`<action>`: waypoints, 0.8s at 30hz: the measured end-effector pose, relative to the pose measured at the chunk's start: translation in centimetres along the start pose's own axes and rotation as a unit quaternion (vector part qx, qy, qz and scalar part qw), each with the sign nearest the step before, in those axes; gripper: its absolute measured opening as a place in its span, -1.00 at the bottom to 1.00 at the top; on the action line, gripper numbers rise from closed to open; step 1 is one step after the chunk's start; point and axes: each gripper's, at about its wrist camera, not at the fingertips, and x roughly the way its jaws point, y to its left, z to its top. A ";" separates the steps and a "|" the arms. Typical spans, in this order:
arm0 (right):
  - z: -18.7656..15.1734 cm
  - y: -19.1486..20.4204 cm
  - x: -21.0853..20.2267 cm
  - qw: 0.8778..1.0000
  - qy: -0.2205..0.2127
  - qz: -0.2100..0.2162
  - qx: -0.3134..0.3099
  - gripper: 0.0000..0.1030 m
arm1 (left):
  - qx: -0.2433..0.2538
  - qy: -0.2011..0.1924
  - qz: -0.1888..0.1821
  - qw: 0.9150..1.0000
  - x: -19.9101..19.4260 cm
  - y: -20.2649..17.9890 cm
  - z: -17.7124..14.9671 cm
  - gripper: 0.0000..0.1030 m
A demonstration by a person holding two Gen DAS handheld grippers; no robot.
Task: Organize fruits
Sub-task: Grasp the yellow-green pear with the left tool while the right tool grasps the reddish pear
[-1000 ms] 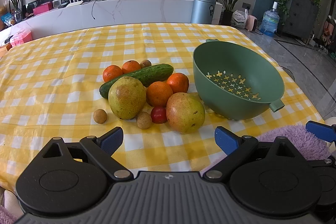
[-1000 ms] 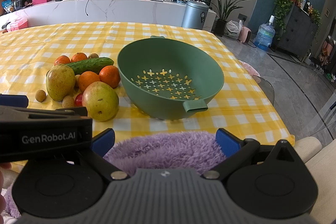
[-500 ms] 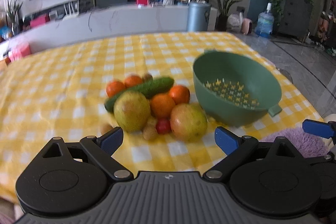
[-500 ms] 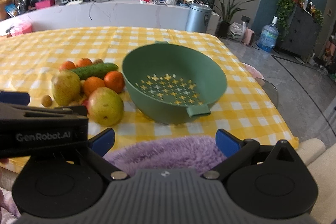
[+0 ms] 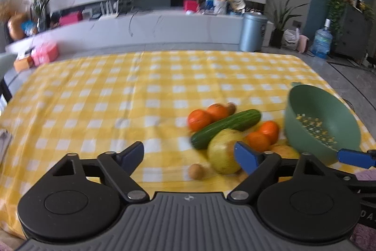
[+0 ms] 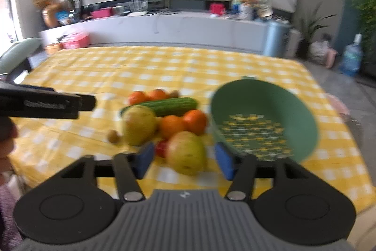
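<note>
A pile of fruit lies on the yellow checked tablecloth (image 5: pixel 117 95): several oranges (image 6: pixel 172 125), two yellow-green pears (image 6: pixel 138 125) (image 6: pixel 186 152), a cucumber (image 6: pixel 169 106), a small red tomato (image 6: pixel 161 148) and small brown fruits (image 6: pixel 113 136). An empty green colander (image 6: pixel 263 119) stands right of the pile. My right gripper (image 6: pixel 185 160) is open, its fingers either side of the near pear, short of it. My left gripper (image 5: pixel 190 153) is open and empty, left of the pile; the pear (image 5: pixel 223 151) and colander (image 5: pixel 322 124) show to its right.
The table's near edge runs just under both grippers. The left gripper's body (image 6: pixel 44 105) juts in from the left of the right wrist view. A white TV console (image 5: pixel 141 27), a bin (image 5: pixel 253 32) and plants stand beyond the table.
Both grippers moved forward over the table and swung left. The right gripper came in toward the near pear; the purple cloth dropped out of its view. The fruit has not moved.
</note>
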 end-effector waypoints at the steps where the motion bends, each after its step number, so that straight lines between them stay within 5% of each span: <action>1: 0.2 0.2 0.5 1.000 0.007 0.004 0.004 -0.06 | -0.007 0.005 -0.003 1.000 0.4 0.5 -0.1 0.82; 12: 0.5 -1.4 8.3 0.989 0.108 -0.015 0.101 0.37 | -0.038 0.024 -0.027 0.999 3.5 2.1 -1.0 0.73; 24: 0.6 -3.0 12.2 0.974 0.145 -0.010 0.175 0.44 | -0.047 0.055 -0.034 0.997 5.4 2.4 -1.9 0.73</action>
